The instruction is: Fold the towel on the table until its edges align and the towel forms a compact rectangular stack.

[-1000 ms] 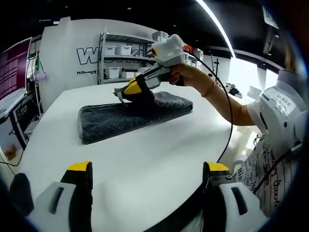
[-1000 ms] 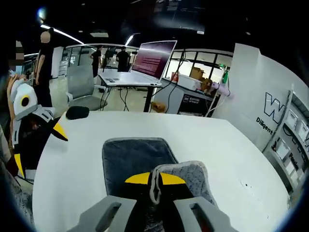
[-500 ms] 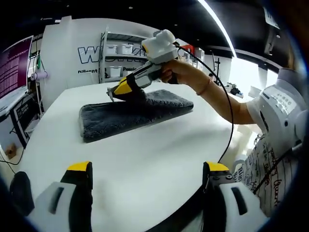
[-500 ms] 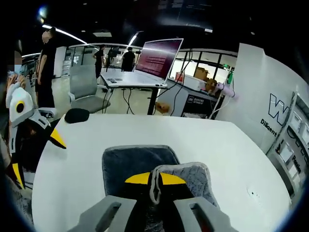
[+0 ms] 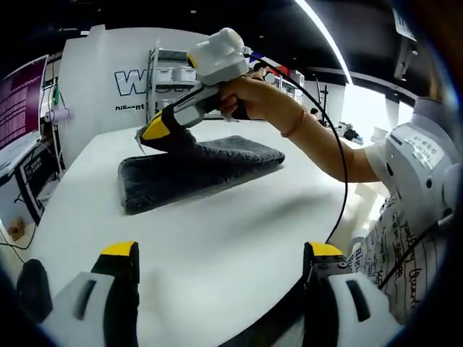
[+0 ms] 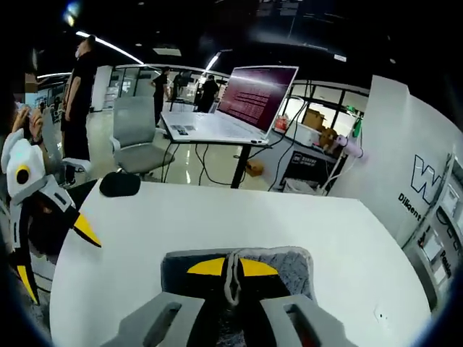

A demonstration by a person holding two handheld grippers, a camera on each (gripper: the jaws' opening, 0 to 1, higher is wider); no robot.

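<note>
At frame centre I see my right gripper (image 6: 231, 269) clenched on a fold of the grey towel (image 5: 195, 168) lying on the white table (image 5: 217, 238). At bottom, my left gripper (image 5: 217, 289) hangs released above the near table edge.

A folded towel (image 5: 195, 170) lies on the worktop (image 5: 217, 238), right tongs (image 5: 148, 137) at its far end, shelving (image 5: 173, 87) behind.
</note>
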